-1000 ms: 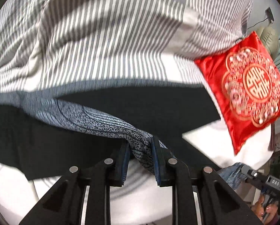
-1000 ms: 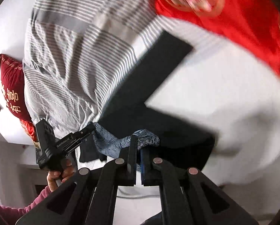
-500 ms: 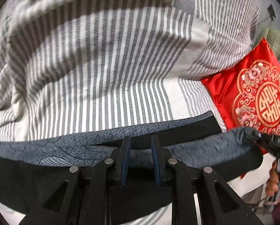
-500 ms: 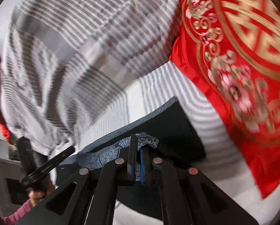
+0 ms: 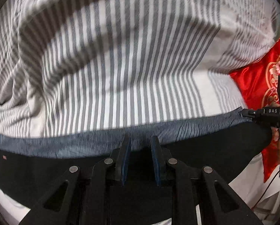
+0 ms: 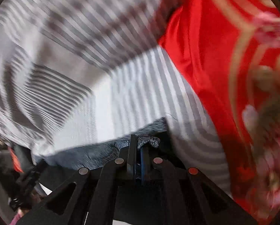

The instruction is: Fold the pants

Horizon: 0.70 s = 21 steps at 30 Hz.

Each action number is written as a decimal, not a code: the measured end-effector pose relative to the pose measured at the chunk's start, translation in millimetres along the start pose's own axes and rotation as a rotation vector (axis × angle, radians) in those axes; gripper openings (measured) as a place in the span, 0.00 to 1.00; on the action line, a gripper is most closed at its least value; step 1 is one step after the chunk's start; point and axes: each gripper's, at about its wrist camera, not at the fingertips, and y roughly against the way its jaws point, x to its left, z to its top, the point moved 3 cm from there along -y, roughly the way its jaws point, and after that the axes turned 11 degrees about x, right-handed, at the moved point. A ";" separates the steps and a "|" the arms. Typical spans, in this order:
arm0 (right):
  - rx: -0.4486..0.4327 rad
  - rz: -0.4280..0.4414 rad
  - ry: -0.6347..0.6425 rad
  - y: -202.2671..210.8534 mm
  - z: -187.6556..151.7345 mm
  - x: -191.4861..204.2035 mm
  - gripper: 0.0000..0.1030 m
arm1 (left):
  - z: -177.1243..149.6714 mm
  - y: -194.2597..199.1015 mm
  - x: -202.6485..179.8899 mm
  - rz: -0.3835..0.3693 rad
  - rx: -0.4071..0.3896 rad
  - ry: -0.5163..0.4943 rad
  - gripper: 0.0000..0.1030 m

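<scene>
While one pair of black pants (image 5: 205, 155) lay stretched across the striped bedding (image 5: 121, 75), two grippers held its blue-grey waistband (image 5: 83, 142). One red cushion (image 5: 260, 78) sat at three o'clock. The left gripper (image 5: 140, 144) pointed steeply down, its fingers narrow, pinching the band at six o'clock. The right gripper (image 6: 139, 146), nearly closed, clamped the band's end (image 6: 149, 139), also angled downward.
</scene>
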 end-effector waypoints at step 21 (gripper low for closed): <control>0.083 0.026 0.239 -11.5 -20.4 60.9 0.63 | -12.1 -54.7 -35.9 0.072 0.097 -0.073 0.23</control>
